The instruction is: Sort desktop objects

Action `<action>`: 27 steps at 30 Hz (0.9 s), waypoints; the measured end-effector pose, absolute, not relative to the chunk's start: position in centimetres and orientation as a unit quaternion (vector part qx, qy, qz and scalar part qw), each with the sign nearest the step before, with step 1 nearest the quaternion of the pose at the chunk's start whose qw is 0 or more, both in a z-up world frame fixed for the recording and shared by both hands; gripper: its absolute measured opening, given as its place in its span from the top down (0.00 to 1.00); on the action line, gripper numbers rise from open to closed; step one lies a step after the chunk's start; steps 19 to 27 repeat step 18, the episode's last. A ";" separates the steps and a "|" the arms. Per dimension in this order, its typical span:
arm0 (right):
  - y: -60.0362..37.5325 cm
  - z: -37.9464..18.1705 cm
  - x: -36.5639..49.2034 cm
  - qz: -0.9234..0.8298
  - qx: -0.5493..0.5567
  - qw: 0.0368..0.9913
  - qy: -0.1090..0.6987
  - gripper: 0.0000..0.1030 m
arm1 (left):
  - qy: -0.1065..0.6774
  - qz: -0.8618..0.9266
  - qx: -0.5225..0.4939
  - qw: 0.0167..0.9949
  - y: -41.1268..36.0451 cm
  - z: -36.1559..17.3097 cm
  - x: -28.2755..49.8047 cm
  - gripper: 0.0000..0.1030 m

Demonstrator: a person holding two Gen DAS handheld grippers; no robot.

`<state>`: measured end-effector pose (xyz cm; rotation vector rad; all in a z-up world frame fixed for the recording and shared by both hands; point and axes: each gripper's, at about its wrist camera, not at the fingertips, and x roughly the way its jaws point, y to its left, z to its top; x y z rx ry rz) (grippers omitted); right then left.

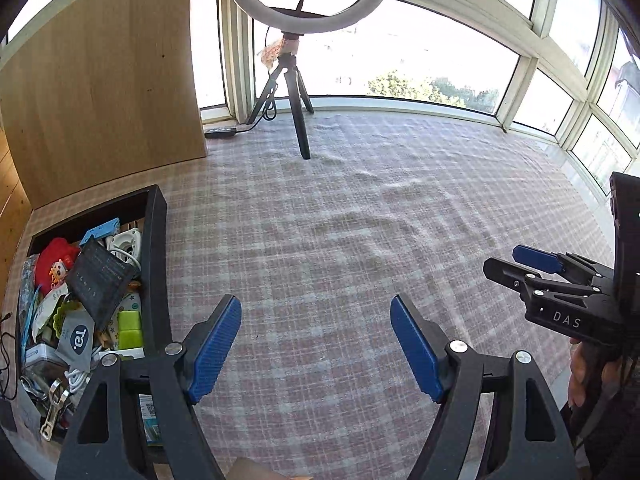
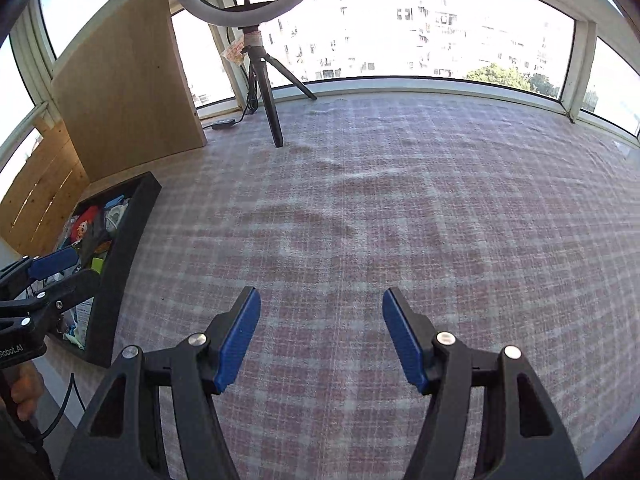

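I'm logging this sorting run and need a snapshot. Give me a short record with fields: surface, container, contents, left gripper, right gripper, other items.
surface: plaid cloth, nothing loose on it
container: black tray at the cloth's left edge
contents: piled clutter, including a red plush toy and a white cable
left gripper: open, empty
right gripper: open, empty
other items: ring light on tripod, wooden board behind the tray

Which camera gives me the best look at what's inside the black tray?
The left wrist view: the tray is close, its jumbled contents distinct, though the left gripper hides the near end. In the right wrist view it is farther, partly hidden behind that gripper.
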<state>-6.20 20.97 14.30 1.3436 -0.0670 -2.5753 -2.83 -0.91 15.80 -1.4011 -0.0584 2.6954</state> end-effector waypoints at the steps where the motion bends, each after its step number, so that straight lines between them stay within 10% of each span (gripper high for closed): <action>1: 21.1 14.4 -6.1 -0.882 0.457 0.114 -0.019 0.39 | -0.019 0.885 -0.461 0.057 -0.6 15.9 -2.8 0.27; 27: 20.1 14.9 -5.3 -0.888 0.443 0.122 0.003 0.38 | -0.034 0.890 -0.452 0.043 -1.3 16.7 -2.4 0.26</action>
